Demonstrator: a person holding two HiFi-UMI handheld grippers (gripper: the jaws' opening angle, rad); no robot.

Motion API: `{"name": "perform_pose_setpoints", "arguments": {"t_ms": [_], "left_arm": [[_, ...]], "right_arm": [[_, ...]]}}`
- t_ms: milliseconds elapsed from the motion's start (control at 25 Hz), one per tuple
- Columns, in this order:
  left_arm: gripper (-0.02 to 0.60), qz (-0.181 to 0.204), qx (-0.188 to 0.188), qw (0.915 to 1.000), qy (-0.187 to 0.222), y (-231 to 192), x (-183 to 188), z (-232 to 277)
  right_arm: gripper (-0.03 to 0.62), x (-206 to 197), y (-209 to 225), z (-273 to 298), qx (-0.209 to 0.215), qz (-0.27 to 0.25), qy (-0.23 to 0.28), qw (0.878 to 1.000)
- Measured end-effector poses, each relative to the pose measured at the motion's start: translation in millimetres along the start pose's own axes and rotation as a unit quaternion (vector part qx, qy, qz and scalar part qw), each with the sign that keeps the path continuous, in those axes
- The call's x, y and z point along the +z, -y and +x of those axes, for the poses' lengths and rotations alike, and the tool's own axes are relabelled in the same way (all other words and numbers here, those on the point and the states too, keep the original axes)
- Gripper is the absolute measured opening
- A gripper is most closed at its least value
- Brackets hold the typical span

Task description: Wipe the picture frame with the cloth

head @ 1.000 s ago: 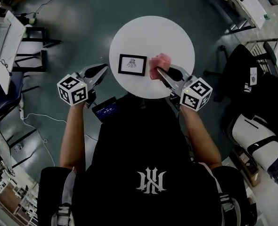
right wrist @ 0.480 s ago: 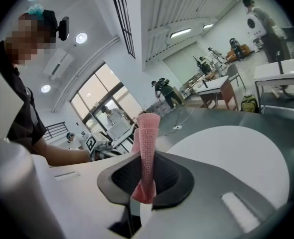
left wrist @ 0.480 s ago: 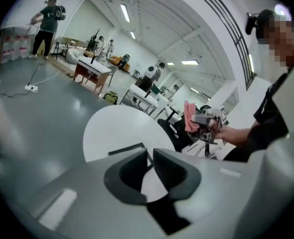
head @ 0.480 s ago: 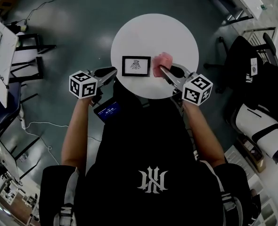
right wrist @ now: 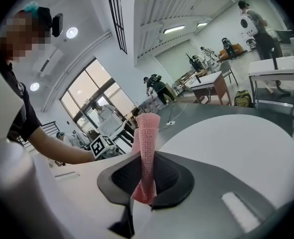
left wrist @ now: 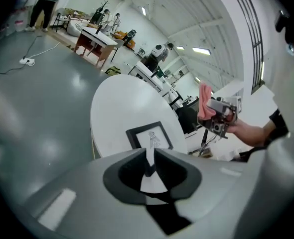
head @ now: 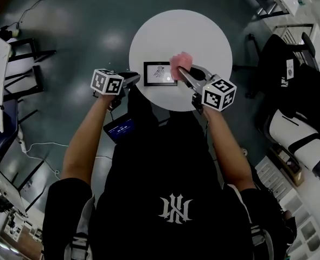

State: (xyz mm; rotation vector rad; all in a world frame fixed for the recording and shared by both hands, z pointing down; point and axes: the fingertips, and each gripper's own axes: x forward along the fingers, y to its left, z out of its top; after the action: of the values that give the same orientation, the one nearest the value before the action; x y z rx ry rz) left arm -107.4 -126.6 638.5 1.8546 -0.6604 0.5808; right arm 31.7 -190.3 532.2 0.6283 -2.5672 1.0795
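Approach step. Our right tongs (head: 183,72) were clamped on the pink cloth (head: 180,64), raised by the right edge of the picture frame (head: 160,73), flat on the bench (head: 203,37), upper centre. Left tongs (head: 134,79), together & empty, waited at frame's left. Next, we judged: lower cloth onto glass.

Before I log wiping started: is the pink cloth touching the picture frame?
Apart: left gripper view shows pink cloth held up in right gripper, clear of the picture frame.
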Motion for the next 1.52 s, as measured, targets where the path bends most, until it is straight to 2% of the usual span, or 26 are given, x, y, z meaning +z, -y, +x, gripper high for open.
{"name": "perform_pose_setpoints", "arguments": {"t_ms": [160, 480, 840, 1520], "left_arm": [[0.048, -0.014, 0.002, 0.9999, -0.008, -16.8, -3.4, 12.2], [0.052, -0.022, 0.002, 0.9996, -0.018, -20.6, -7.7, 32.9], [0.052, -0.041, 0.000, 0.9986, -0.032, -25.4, -11.0, 45.9], [0.052, -0.071, -0.001, 0.9966, -0.042, -29.5, -13.4, 54.3]], "right_arm": [[0.028, -20.4, 0.9, 32.6, -0.001, -0.015, -0.023, 1.000], [0.028, -43.5, 16.6, 74.7, -0.041, -0.011, -0.066, 0.997], [0.028, -73.2, 27.8, 104.4, -0.076, 0.009, -0.107, 0.991], [0.028, -99.6, 25.4, 150.5, -0.122, -0.017, -0.159, 0.980]]}}
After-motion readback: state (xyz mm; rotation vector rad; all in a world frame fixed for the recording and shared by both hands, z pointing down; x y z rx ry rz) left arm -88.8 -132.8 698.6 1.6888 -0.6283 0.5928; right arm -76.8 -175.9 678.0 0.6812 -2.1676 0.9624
